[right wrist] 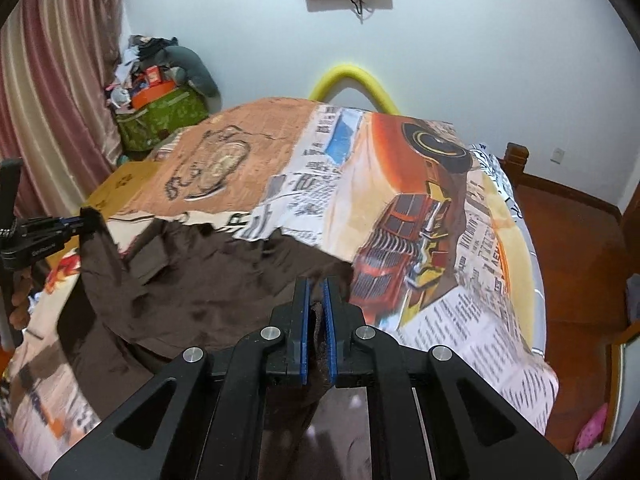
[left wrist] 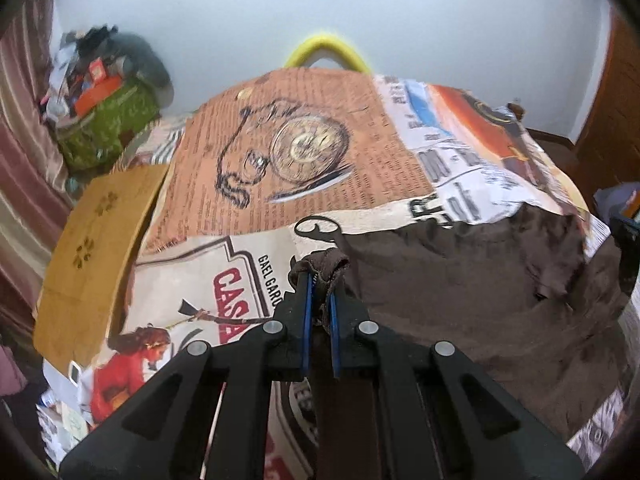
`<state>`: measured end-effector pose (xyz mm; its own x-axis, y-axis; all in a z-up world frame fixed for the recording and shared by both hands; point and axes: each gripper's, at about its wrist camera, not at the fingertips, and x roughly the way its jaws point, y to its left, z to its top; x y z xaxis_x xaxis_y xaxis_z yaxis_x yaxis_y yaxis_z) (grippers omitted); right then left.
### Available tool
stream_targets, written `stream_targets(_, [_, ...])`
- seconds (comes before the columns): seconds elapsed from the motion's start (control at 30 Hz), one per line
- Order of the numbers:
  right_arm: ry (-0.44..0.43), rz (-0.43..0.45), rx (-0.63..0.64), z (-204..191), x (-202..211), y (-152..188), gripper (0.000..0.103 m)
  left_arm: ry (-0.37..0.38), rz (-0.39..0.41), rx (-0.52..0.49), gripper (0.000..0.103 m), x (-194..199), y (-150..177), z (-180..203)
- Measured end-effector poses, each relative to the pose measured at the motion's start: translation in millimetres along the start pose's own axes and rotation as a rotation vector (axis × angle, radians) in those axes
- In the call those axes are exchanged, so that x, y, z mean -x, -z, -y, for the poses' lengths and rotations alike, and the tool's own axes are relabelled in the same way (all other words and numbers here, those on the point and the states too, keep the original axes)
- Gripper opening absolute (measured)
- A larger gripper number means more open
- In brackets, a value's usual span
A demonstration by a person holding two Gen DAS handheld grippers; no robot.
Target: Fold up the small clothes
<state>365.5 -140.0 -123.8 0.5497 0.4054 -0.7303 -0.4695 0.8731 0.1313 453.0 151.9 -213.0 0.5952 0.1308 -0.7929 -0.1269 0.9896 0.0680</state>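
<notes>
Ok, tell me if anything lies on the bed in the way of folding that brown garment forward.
Nothing visible does. The left gripper and right gripper are each shut on an edge of the brown garment, and the printed bedspread beyond it is bare. The yellow box sits off to the left side.

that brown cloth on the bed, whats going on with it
A person is working with a handheld gripper in each hand, folding a brown garment on a bed covered by a printed bedsheet. The left gripper is shut on one bunched edge of the cloth, and the right gripper is shut on another edge. Both pinched edges are raised off the sheet while the rest of the garment lies spread and wrinkled on the bed. The fold is not yet laid down.
</notes>
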Motion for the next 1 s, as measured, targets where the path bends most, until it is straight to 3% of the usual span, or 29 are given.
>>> stream_targets(0.2, [0.050,-0.048,-0.014,13.1,-32.5,-4.6,0.006,-0.009,-0.066,0.081,0.007,-43.1,-4.1,-13.4])
stream_targets(0.33, [0.076,-0.050,-0.024,21.1,-41.7,-8.1,0.006,-0.051,-0.050,0.079,0.012,-48.4,-6.3,-12.7])
stream_targets(0.4, [0.072,-0.029,-0.053,25.8,-37.4,-11.6,0.006,-0.061,-0.034,0.067,0.019,-44.7,-7.5,-11.7])
stream_targets(0.53, [0.030,0.011,-0.087,30.6,-17.8,-17.5,0.009,-0.049,0.022,0.030,0.049,-25.0,-9.4,-12.3])
stream_targets(0.7, [-0.009,0.036,-0.066,26.9,1.5,-8.8,0.047,-0.072,0.054,0.003,0.069,-10.2,-5.8,-23.3])
stream_targets(1.0, [0.014,-0.062,-0.006,24.2,-14.8,26.5,0.049,0.023,-0.092,0.062,0.071,-53.0,12.8,-41.9])
